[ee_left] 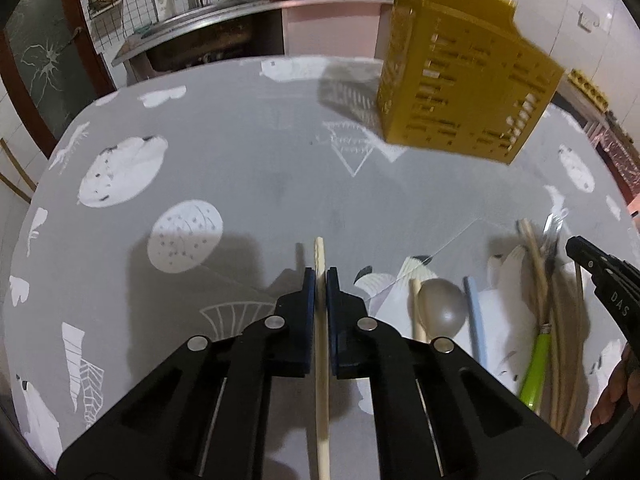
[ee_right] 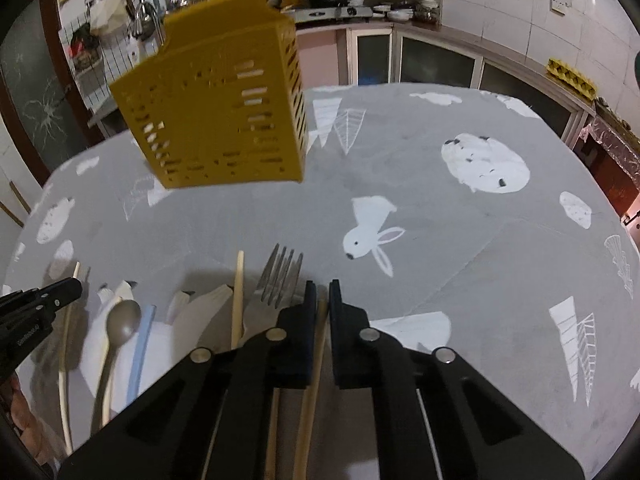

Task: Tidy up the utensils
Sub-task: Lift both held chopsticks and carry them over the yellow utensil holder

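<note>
The table (ee_left: 248, 168), under a grey cloth with white prints, is carrying everything. At its far side the yellow slotted caddy (ee_left: 460, 92) is standing upright, well apart from the loose pile near the front edge.

That pile is lying between the two grippers: a fork (ee_right: 280, 276), a spoon (ee_right: 122, 322), a pale blue stick (ee_right: 142, 344), a green-handled piece (ee_left: 534, 368) and several more chopsticks, some touching or crossing one another.

The left gripper (ee_left: 320, 280) is pinching a pale chopstick (ee_left: 321, 360) between its blue pads, the tip poking out just past the jaws and the shaft running back under the camera. The right gripper (ee_right: 322, 292) is pressing its jaws together on a tan chopstick (ee_right: 316, 360), which is sitting right beside the fork's handle; whether it is clear of the cloth I cannot tell.

The step in hand looks like the pick-up: each claw is holding one chopstick and neither is near the caddy yet. The next move is calling for lifting both sticks free without dragging the fork or the neighbouring sticks, carrying them across the cloth, tipping them upright, and lowering them through the caddy's open top, which is not showing from here.
</note>
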Demonstrator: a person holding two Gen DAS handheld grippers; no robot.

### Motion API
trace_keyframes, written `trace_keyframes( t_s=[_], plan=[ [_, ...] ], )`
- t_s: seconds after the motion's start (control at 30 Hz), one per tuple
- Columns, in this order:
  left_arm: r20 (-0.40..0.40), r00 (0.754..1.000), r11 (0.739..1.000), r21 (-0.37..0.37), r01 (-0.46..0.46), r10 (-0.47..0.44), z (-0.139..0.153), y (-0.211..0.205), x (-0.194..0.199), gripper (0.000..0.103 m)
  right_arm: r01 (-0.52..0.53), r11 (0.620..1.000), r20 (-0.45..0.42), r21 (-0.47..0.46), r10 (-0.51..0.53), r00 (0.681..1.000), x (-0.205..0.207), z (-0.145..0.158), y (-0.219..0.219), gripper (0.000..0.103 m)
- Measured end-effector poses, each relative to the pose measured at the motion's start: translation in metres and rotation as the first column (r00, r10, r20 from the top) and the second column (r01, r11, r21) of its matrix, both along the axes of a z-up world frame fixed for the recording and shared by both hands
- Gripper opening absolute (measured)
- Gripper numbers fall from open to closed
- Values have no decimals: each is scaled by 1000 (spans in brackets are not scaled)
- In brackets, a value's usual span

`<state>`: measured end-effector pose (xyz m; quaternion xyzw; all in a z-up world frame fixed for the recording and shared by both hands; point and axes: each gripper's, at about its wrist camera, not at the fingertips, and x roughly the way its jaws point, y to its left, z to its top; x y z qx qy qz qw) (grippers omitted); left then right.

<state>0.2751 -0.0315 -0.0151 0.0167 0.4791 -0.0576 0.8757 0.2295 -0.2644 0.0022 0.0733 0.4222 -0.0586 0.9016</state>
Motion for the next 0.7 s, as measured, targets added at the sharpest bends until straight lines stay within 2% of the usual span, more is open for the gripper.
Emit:
trace_keyframes(
  t_s=[0.27,0.47,0.7],
  plan=[
    [175,985,998,-59,-1,12,44,16,-23,4,6,1000,168,-31,-1,986,-26,50,4,6],
    [292,956,993,-117,4,31,69,28,-46,4,16,997,297,-76,7,955,-51,77,13,6],
    [398,917,993,-113,26,22,81,31,-73,4,33,994,411,-103,12,912,-82,93,19,6]
  ],
)
